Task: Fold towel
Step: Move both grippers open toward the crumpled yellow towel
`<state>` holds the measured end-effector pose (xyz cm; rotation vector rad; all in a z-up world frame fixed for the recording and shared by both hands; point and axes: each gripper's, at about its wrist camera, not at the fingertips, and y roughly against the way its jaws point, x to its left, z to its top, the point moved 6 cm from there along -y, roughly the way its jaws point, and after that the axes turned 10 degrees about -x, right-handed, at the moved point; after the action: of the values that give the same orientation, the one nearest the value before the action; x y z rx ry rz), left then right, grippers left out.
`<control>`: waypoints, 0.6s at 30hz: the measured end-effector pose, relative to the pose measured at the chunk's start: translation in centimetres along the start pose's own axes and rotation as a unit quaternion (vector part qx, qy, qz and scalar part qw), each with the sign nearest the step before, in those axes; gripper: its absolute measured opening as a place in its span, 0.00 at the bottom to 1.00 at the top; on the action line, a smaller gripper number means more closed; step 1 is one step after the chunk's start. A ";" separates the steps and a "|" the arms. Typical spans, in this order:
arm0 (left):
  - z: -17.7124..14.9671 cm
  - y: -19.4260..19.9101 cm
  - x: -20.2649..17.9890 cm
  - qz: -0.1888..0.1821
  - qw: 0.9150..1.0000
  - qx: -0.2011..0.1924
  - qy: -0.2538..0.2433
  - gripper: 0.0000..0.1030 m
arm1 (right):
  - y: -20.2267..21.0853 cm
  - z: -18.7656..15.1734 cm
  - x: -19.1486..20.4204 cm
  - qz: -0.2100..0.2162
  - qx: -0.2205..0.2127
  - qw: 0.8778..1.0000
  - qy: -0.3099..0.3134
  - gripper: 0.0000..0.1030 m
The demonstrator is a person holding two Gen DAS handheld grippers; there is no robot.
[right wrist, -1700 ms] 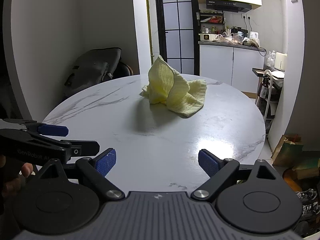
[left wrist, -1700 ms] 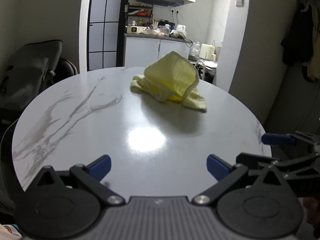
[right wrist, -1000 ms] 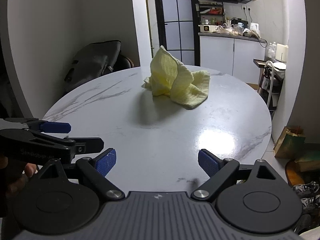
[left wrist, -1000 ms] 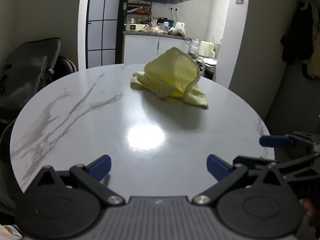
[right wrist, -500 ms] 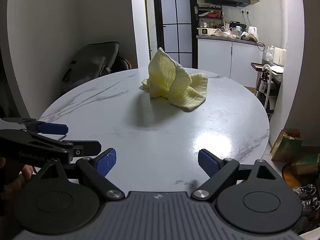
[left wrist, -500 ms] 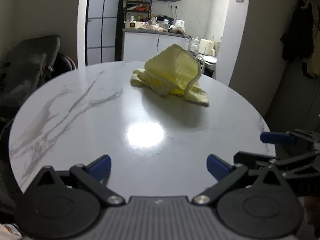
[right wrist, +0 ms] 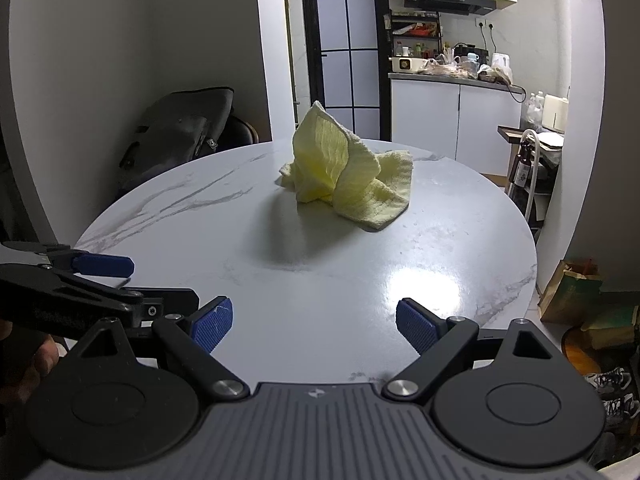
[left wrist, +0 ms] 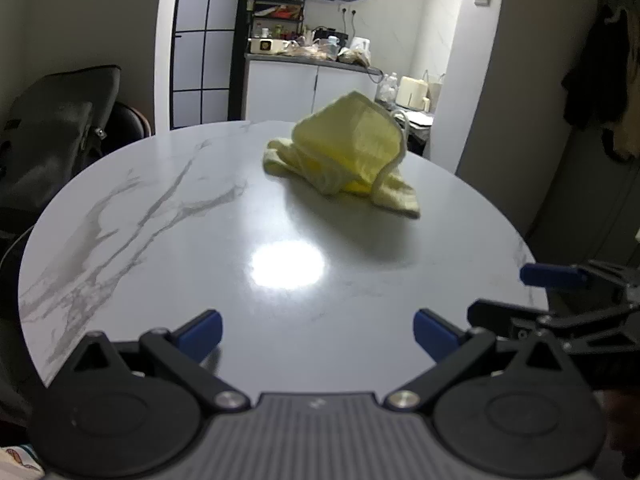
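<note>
- Little changed since earlier: towel (left wrist: 352, 156) crumpled as before, mid-frame on tabletop (left wrist: 200, 240).
- Left tongs (left wrist: 318, 330) and right tongs (right wrist: 314, 322) both spread, lower frame, well apart from towel.

A round white marble-veined table (right wrist: 460, 240) reflects overhead light. Behind it — a black-framed glass door (right wrist: 344, 40), white kitchen cabinets (right wrist: 452, 124) under a cluttered counter, and a dark bag (left wrist: 56, 140) against pale walls.

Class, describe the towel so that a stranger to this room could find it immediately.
Start at the round white marble table. Towards its far side, away from both tools, lies the towel, crumpled into a peaked heap. It is pale yellow, and the only object on the tabletop.
</note>
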<state>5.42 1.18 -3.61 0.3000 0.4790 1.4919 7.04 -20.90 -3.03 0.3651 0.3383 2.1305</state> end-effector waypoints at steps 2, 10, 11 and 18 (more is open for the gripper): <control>0.0 -0.2 0.3 0.013 1.000 0.006 -0.009 1.00 | 0.0 0.1 0.1 0.002 0.001 1.000 0.002 0.89; 0.8 -0.2 0.9 -0.001 1.000 -0.004 0.018 1.00 | -0.3 0.4 0.0 0.004 0.003 1.000 -0.001 0.90; 0.9 -0.3 0.9 -0.001 1.000 -0.005 0.018 1.00 | -0.3 0.5 0.0 0.004 0.003 1.000 -0.001 0.89; 1.4 -0.8 0.9 0.001 1.000 -0.004 0.010 1.00 | -0.5 1.2 -0.3 0.005 0.002 1.000 -0.003 0.89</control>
<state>6.77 2.15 -2.84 0.2783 0.4887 1.4996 8.03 -20.80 -2.12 0.3757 0.3374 2.1388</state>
